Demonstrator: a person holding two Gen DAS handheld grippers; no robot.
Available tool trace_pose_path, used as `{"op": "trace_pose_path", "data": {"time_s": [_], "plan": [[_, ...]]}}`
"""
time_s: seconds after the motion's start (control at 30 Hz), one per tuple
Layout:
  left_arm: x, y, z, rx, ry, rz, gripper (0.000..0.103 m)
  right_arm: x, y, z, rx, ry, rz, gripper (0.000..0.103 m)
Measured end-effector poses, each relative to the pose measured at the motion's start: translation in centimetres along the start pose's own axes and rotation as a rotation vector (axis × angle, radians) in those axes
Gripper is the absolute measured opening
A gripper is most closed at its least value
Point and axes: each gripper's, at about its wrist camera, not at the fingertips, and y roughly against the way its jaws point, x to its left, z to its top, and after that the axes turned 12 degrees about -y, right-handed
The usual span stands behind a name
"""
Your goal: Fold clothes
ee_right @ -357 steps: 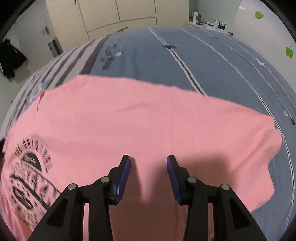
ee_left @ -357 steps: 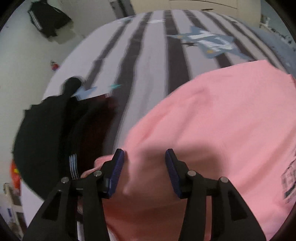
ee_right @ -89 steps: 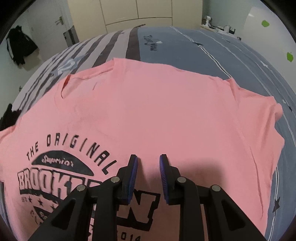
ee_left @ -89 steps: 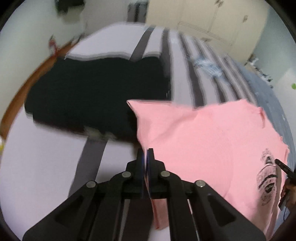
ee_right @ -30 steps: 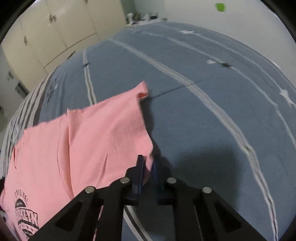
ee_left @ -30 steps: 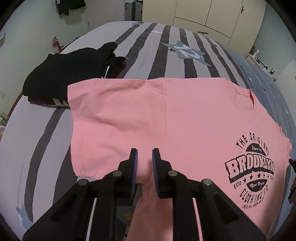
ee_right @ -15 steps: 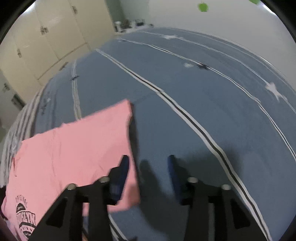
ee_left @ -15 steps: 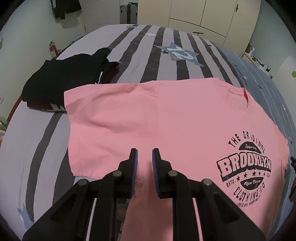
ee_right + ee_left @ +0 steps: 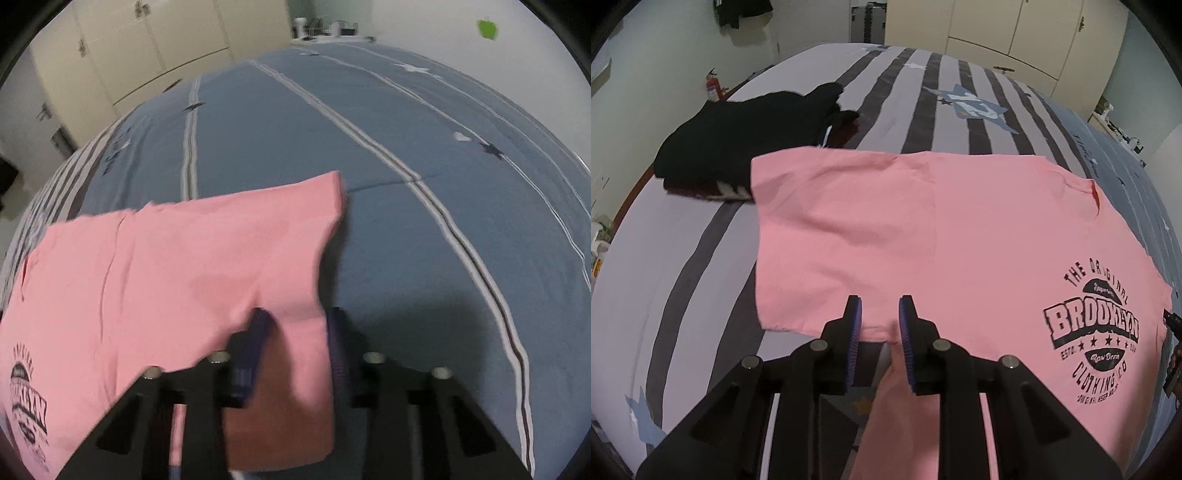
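1. Bed [image 9: 701,258] with striped cover; pink T-shirt [image 9: 942,240] spread flat, print up.
2. Left gripper [image 9: 879,321]: jaws opening, near hem between them, unpressed.
3. Right gripper [image 9: 295,332]: jaws closing around the shirt's sleeve [image 9: 295,258], not yet clamped.

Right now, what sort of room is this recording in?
Most likely a bedroom: a pink T-shirt lies spread on a bed with a striped, star-printed cover, cream wardrobe doors stand behind it, and dark clothes lie beside the shirt.

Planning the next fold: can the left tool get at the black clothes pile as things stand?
Probably yes: the left tool holds nothing, and nothing stands between it and the black clothes pile beyond the pink T-shirt.
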Motion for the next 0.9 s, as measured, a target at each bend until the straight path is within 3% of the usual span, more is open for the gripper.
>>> {"op": "trace_pose_path", "data": {"time_s": [0.03, 0.1, 0.27, 0.43, 0.6, 0.77, 0.9], "plan": [[0.3, -0.1, -0.2, 0.001, 0.007, -0.002, 0.018, 0.2, 0.0, 0.0, 0.003, 0.007, -0.001, 0.013], [0.7, -0.2, -0.4, 0.001, 0.02, -0.01, 0.018, 0.9, 0.2, -0.3, 0.009, 0.013, -0.004, 0.008], [2.4, 0.4, -1.1, -0.022, 0.026, -0.029, 0.018, 3.3, 3.1, -0.9, -0.035, 0.006, -0.001, 0.007], [6.7, 1.8, -2.4, -0.044, 0.067, -0.043, 0.018, 8.9, 8.7, -2.5, -0.12, 0.074, 0.049, 0.007], [12.1, 3.1, -3.9, -0.057, 0.101, -0.056, 0.018, 18.1, 13.2, -5.3, -0.175, 0.205, 0.118, 0.007], [18.9, 5.4, -5.6, -0.072, 0.099, -0.04, 0.018, 31.4, 14.8, -11.9, -0.14, 0.318, 0.235, 0.007], [24.1, 7.0, -6.7, -0.094, 0.106, -0.012, 0.018, 42.2, 14.8, -19.4, -0.079, 0.375, 0.342, 0.007]]}}
